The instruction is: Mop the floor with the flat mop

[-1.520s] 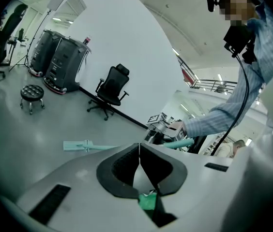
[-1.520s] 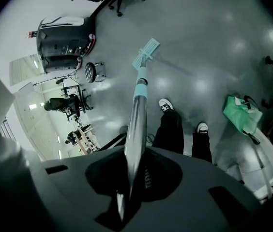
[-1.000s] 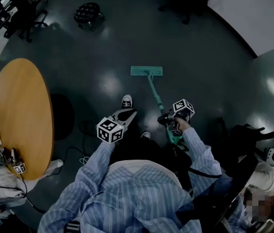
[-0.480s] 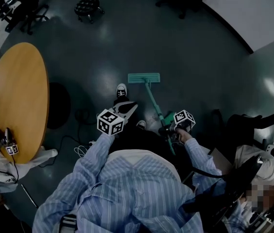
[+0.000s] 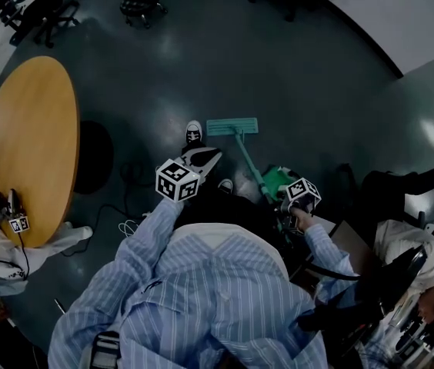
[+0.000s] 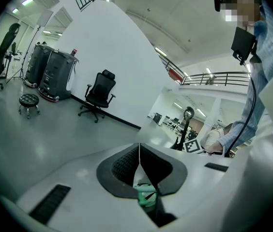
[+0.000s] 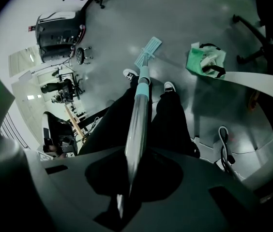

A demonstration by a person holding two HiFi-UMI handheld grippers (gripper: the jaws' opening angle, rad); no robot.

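The flat mop's teal head lies on the dark floor, beside my left shoe. Its pole slants back to my right gripper, which is shut on it. In the right gripper view the silver pole runs out from the shut right gripper, over my legs, to the mop head. My left gripper hangs in front of my body, apart from the pole. The left gripper has its jaws shut, with a small green bit at their base that I cannot identify.
A round wooden table stands at the left, with cables on the floor by it. A green bag lies close to the pole. A stool and office chairs stand farther off. Another person sits at lower right.
The mop head has been drawn back toward my feet and now lies level with my left shoe. My right gripper moved back and to the right with the pole.
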